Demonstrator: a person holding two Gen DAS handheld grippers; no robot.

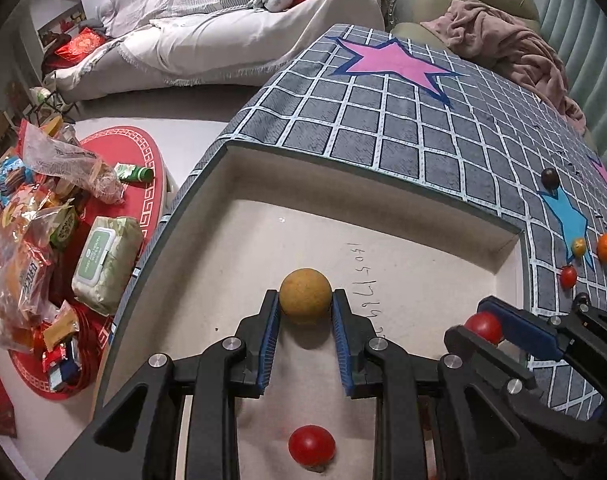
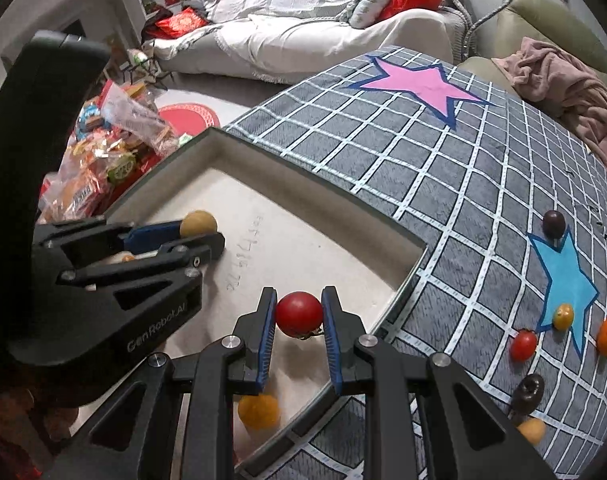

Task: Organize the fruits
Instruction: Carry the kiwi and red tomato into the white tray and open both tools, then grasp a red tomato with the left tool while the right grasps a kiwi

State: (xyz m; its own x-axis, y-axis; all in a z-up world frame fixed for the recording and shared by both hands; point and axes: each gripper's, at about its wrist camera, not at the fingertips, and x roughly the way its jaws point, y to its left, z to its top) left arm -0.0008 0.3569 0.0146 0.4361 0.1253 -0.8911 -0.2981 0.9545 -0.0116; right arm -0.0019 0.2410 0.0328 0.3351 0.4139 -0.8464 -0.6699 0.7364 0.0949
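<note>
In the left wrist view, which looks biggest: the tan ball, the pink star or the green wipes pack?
1. Pink star
2. Green wipes pack
3. Tan round fruit, though nearness enlarges it.

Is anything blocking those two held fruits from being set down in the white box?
Nothing visible does. The left tongs hold a tan fruit and the right tongs a red tomato, both over bare floor of the box. Another tomato and an orange fruit lie nearer the cameras.
</note>
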